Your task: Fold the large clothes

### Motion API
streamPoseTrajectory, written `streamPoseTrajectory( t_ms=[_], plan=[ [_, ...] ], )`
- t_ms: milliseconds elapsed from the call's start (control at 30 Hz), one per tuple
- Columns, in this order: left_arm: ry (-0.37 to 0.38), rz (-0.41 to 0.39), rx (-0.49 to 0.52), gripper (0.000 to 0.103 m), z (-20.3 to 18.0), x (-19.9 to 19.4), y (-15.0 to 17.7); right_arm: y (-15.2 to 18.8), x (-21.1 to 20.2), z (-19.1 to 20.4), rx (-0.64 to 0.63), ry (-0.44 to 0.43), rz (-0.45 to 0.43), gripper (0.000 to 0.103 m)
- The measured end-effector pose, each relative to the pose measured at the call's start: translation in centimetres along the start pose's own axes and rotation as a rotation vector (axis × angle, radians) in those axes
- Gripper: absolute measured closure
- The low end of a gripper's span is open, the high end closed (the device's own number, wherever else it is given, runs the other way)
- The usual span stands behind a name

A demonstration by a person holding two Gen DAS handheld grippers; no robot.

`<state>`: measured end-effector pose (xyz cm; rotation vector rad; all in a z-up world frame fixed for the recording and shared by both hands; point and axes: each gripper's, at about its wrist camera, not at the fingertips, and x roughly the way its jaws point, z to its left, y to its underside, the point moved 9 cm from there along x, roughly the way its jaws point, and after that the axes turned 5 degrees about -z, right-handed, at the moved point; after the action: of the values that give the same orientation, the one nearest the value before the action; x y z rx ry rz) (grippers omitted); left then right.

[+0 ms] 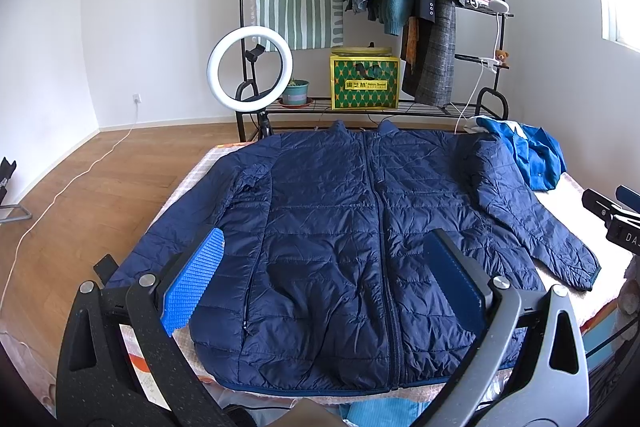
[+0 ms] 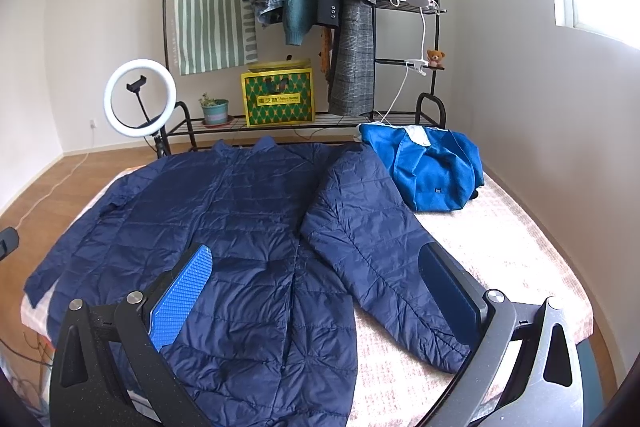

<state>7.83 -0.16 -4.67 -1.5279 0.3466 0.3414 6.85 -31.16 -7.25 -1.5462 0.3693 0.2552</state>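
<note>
Your navy quilted jacket (image 1: 360, 227) lies flat and face up on the surface (image 2: 500, 247), zipped down the middle, collar pointing toward the clothes rack (image 1: 440, 7). One sleeve runs out to the left edge of the surface; the other angles down to the right, its cuff resting on the pale covering.

Your left claw (image 1: 324, 279) hangs over the lower front of the jacket with its jaws spread wide and nothing between them; the blue ridged pad (image 1: 196, 283) sits above the left pocket area. Your right claw (image 2: 316, 291) is likewise spread wide and empty, poised above the jacket's right side, with its dark finger over the right sleeve near the cuff. From these views you cannot tell whether either claw touches the fabric.

A crumpled bright blue garment (image 2: 432, 171) sits at the far right corner of the surface, just beside the jacket's right shoulder. A ring light (image 1: 250, 69) and a yellow-green box (image 1: 364, 81) stand beyond the collar.
</note>
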Motion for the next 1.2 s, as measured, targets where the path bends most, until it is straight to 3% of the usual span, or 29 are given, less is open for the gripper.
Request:
streamPoseTrajectory(
  t_ms=[1200],
  plan=[
    [-0.001, -0.005, -0.007, 0.001, 0.22, 0.29, 0.27, -0.46, -0.07, -0.20, -0.008, 0.011, -0.009, 0.000]
  ],
)
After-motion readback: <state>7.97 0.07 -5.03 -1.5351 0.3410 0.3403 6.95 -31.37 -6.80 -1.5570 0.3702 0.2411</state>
